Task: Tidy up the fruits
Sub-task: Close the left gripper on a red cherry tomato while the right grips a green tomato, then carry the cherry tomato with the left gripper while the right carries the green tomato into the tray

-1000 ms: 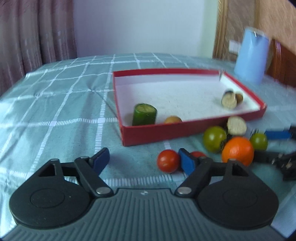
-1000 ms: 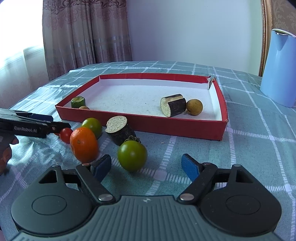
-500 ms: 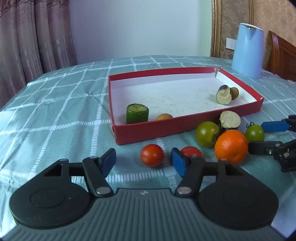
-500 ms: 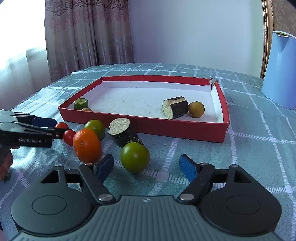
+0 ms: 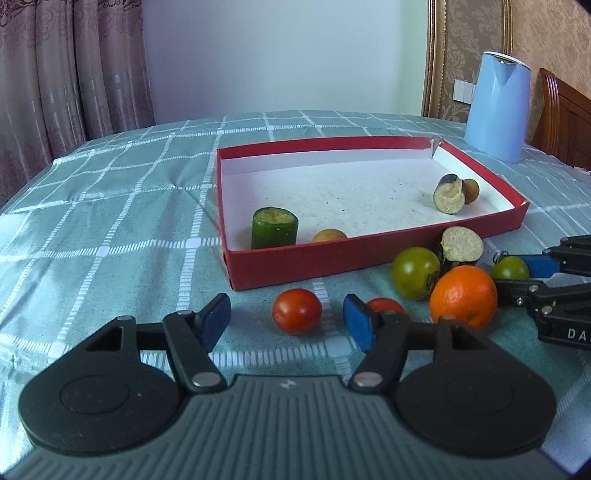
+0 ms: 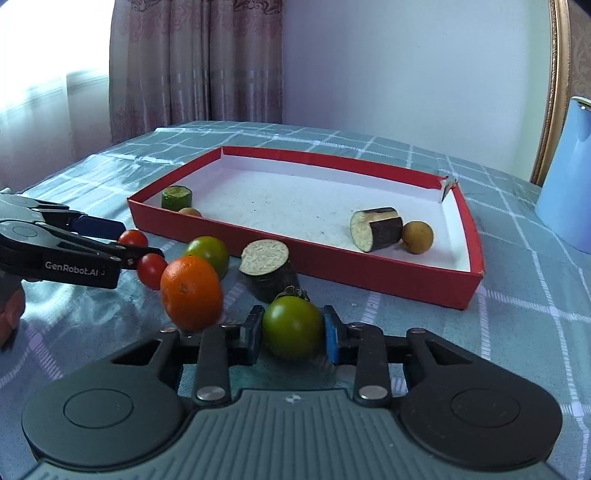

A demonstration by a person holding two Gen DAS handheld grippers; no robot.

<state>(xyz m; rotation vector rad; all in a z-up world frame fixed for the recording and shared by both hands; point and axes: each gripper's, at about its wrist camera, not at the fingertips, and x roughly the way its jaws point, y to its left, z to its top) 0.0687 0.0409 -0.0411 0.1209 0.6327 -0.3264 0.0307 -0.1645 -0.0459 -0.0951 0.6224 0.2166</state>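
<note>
Right hand-held gripper clamping green tomato (pads hidden from left wrist view)

A table covered with a teal cloth with a white check pattern fills the lower part of both views. Behind it, at twelve o'clock, there is a plain pale wall. At ten o'clock hang brownish-pink curtains with a pattern; in the right wrist view strong daylight comes through a window at nine to ten o'clock. At two o'clock stands a gold-coloured frame, then beige patterned wallpaper with a white wall switch. A wooden chair back shows at three o'clock.
</note>
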